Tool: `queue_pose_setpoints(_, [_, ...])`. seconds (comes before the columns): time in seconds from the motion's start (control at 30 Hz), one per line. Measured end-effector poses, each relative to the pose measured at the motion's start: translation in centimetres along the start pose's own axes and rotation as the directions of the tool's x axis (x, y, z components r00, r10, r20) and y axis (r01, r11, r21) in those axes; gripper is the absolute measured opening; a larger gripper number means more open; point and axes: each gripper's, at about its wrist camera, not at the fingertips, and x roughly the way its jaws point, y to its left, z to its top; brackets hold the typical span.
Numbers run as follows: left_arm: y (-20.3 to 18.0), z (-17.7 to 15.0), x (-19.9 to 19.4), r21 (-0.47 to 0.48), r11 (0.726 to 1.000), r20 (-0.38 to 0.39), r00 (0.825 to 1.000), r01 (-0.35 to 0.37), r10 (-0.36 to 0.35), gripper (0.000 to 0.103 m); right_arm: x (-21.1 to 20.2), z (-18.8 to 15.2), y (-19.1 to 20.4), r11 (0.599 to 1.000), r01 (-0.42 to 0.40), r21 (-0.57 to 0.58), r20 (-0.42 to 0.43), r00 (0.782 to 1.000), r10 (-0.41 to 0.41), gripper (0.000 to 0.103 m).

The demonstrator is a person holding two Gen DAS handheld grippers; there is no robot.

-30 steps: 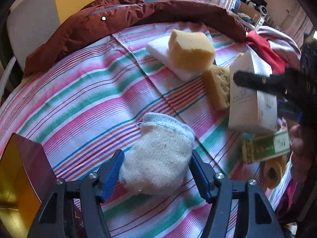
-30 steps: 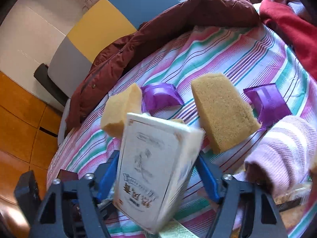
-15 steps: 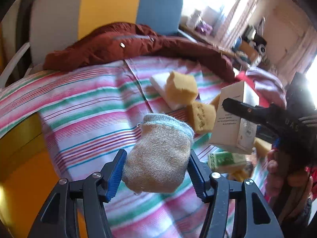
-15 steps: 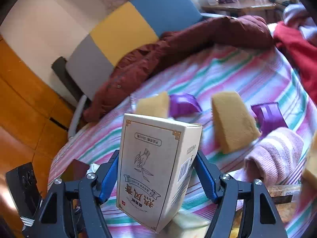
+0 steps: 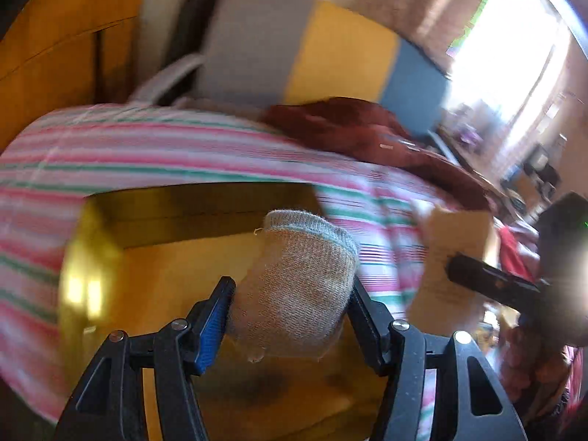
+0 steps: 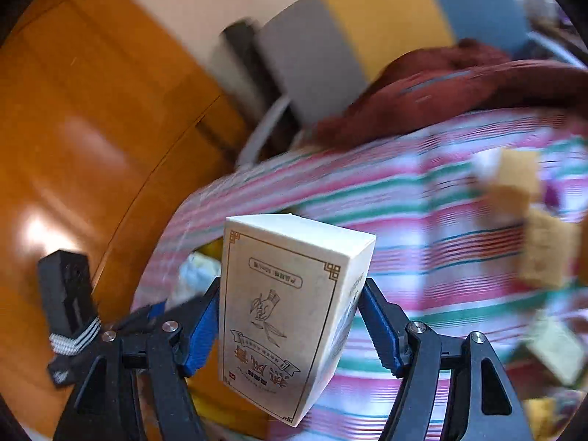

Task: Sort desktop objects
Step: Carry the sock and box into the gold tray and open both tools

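My left gripper (image 5: 290, 312) is shut on a rolled beige sock (image 5: 297, 283) and holds it in the air above an open yellow box (image 5: 172, 272) at the near left of the striped table. My right gripper (image 6: 288, 316) is shut on a cream printed carton (image 6: 286, 312), lifted off the table. The carton (image 5: 452, 257) and the right gripper also show at the right of the left wrist view. Both views are motion-blurred.
The striped tablecloth (image 6: 422, 198) carries yellow sponges (image 6: 529, 217) and small packets at the right. A dark red jacket (image 5: 367, 132) lies along the far edge, before a grey, yellow and blue chair back (image 5: 330, 51). Orange wooden floor (image 6: 92, 128) lies left.
Both grippers have lifted their objects and swung left. The sock went from over the cloth to over the yellow box. The carton moved with the right gripper toward the table's left edge.
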Motion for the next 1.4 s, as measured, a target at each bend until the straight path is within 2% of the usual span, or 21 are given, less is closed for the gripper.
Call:
queue_pose_setpoints(0.17, [6.0, -0.3, 0.8, -0.058, 0.992, -0.019, 0.994, -0.112, 0.111, 0.062, 6.3, -0.2, 3.4, 0.997, -0.043, -0.062, -0.160, 0.987, 0.033, 0.072])
queue_pose_setpoints(0.3, [8.2, 0.3, 2.3, -0.067, 0.987, -0.017, 0.989, -0.148, 0.147, 0.063, 11.7, 0.3, 5.1, 0.996, -0.032, -0.081, -0.263, 0.965, 0.010, 0.072])
queue_pose_setpoints(0.37, [9.3, 0.5, 2.5, -0.099, 0.981, -0.011, 0.986, -0.168, 0.168, 0.064, 13.6, 1.1, 5.6, 0.997, -0.036, -0.067, -0.283, 0.959, 0.015, 0.072])
queue_pose_setpoints(0.43, [9.9, 0.8, 2.2, -0.131, 0.977, 0.023, 0.984, -0.170, 0.175, 0.069, 14.5, 1.5, 5.9, 0.998, -0.051, -0.045, -0.281, 0.959, 0.036, 0.074])
queue_pose_setpoints(0.47, [10.2, 1.0, 2.0, -0.138, 0.974, 0.037, 0.982, -0.177, 0.184, 0.075, 14.9, 1.9, 6.1, 0.997, -0.054, -0.046, -0.273, 0.961, 0.040, 0.075])
queue_pose_setpoints(0.5, [10.4, 1.1, 1.8, -0.144, 0.973, 0.045, 0.981, -0.179, 0.187, 0.080, 15.2, 2.0, 6.5, 0.998, -0.052, -0.047, -0.262, 0.964, 0.038, 0.078])
queue_pose_setpoints(0.53, [10.4, 1.2, 1.5, -0.153, 0.973, 0.053, 0.982, -0.174, 0.184, 0.081, 15.3, 2.1, 6.7, 0.998, -0.057, -0.041, -0.256, 0.966, 0.045, 0.089])
queue_pose_setpoints(0.57, [10.5, 1.1, 1.1, -0.163, 0.973, 0.065, 0.982, -0.165, 0.177, 0.081, 15.4, 2.4, 7.0, 0.997, -0.061, -0.038, -0.250, 0.967, 0.050, 0.094])
queue_pose_setpoints(0.9, [8.6, -2.1, -2.3, -0.151, 0.968, 0.134, 0.966, -0.199, 0.219, 0.076, 12.8, 0.4, 7.5, 0.993, -0.009, -0.118, -0.216, 0.976, -0.017, 0.094])
queue_pose_setpoints(1.2, [7.2, -5.4, -3.6, -0.211, 0.970, 0.114, 0.983, -0.121, 0.147, 0.076, 8.0, -2.2, 8.4, 0.959, 0.116, -0.259, -0.095, 0.985, -0.144, 0.100])
queue_pose_setpoints(1.4, [5.4, -6.2, -4.0, -0.185, 0.981, 0.111, 0.991, -0.054, 0.076, 0.076, 5.1, -3.8, 7.1, 0.945, 0.189, -0.266, -0.037, 0.978, -0.206, 0.102])
